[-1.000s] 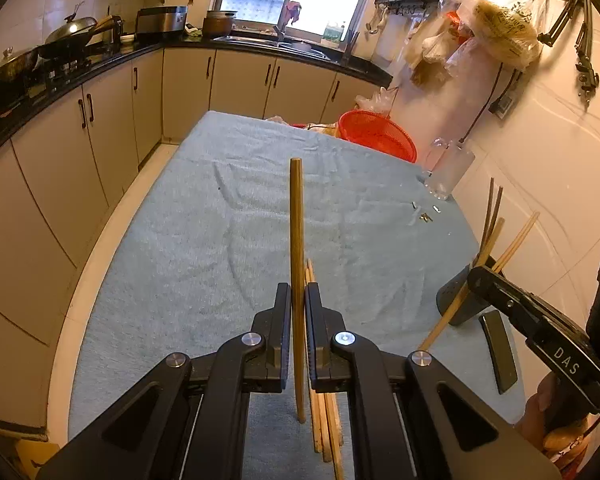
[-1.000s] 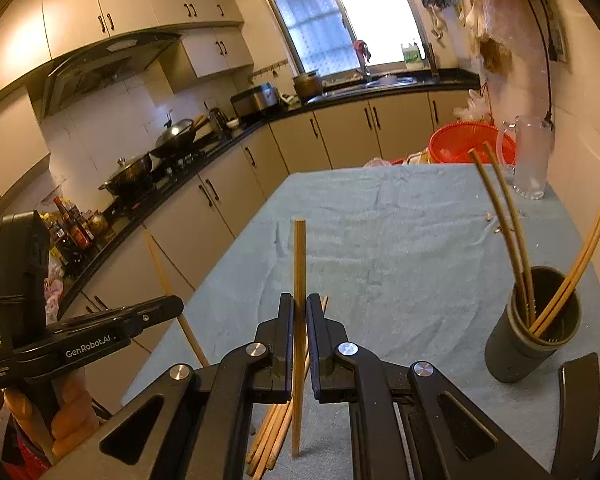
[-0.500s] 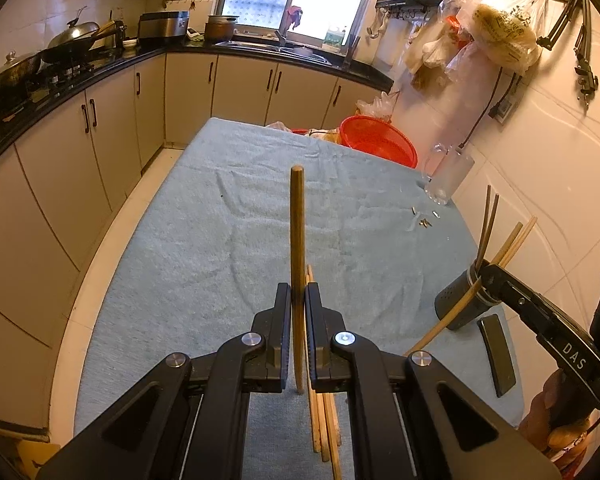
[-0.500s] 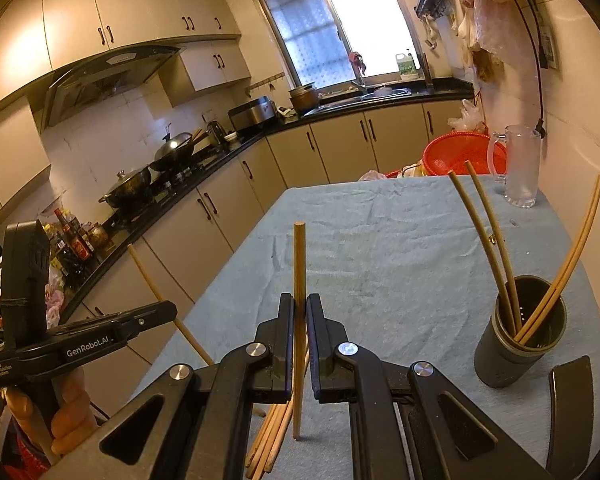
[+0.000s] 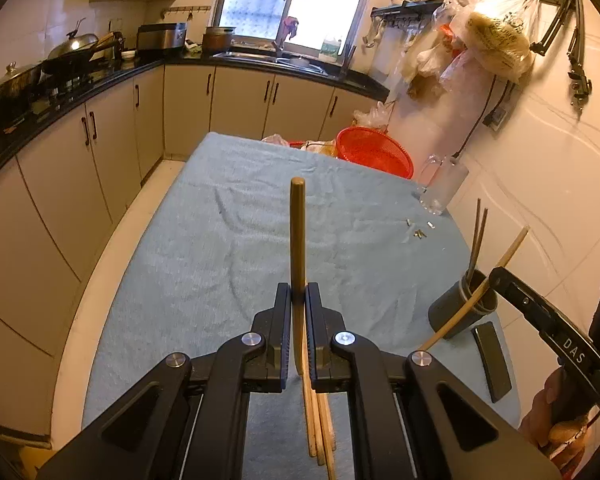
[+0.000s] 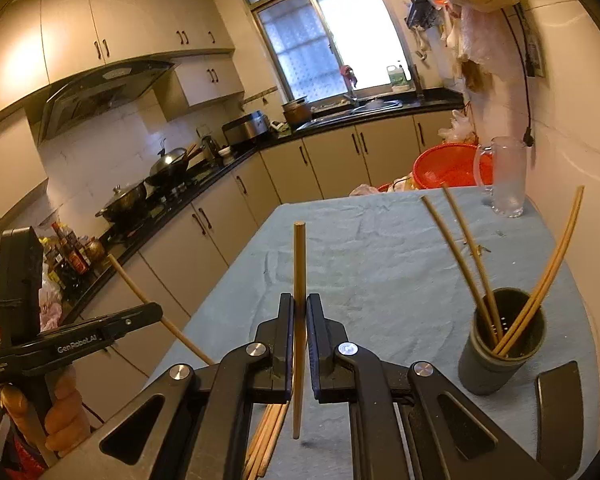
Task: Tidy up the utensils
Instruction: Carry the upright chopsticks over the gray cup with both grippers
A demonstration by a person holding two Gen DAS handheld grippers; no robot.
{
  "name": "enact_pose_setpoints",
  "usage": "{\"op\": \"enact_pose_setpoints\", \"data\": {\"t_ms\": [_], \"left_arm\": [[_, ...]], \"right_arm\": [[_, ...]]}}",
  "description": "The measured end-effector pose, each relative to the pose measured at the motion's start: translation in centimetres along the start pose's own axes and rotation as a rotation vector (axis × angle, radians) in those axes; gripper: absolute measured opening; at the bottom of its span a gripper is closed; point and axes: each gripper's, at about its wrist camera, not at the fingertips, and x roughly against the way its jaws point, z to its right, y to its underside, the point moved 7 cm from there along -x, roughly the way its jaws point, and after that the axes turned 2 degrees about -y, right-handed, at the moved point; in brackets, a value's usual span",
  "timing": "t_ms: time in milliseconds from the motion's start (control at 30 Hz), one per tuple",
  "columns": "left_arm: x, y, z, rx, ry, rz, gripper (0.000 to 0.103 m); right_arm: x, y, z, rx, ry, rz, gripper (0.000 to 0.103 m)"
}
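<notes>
My left gripper (image 5: 298,294) is shut on a wooden chopstick (image 5: 297,236) that stands upright between its pads, above a loose pile of chopsticks (image 5: 319,416) on the blue cloth. My right gripper (image 6: 299,309) is likewise shut on a chopstick (image 6: 299,264), held upright. A grey holder cup (image 6: 500,364) with several chopsticks leaning in it stands to the right of the right gripper. From the left wrist the cup (image 5: 452,314) shows at the right, just behind the right gripper's arm. The pile (image 6: 266,436) lies under the right gripper too.
The table's blue cloth (image 5: 220,260) runs back to a red basket (image 5: 374,152) and a glass mug (image 5: 444,190). Small bits (image 5: 418,233) lie near the mug. A flat black object (image 5: 492,356) lies beside the cup. Kitchen cabinets line the left.
The right gripper has lifted a little with its chopstick, so the cup sits lower in its view. The left gripper has stayed nearly still.
</notes>
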Motion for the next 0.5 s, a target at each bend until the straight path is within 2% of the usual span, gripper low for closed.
{"op": "enact_pose_setpoints", "data": {"t_ms": [500], "left_arm": [[1.2, -1.7, 5.1, -0.082, 0.069, 0.009, 0.006]], "right_arm": [[4.8, -2.2, 4.1, -0.068, 0.052, 0.102, 0.007]]}}
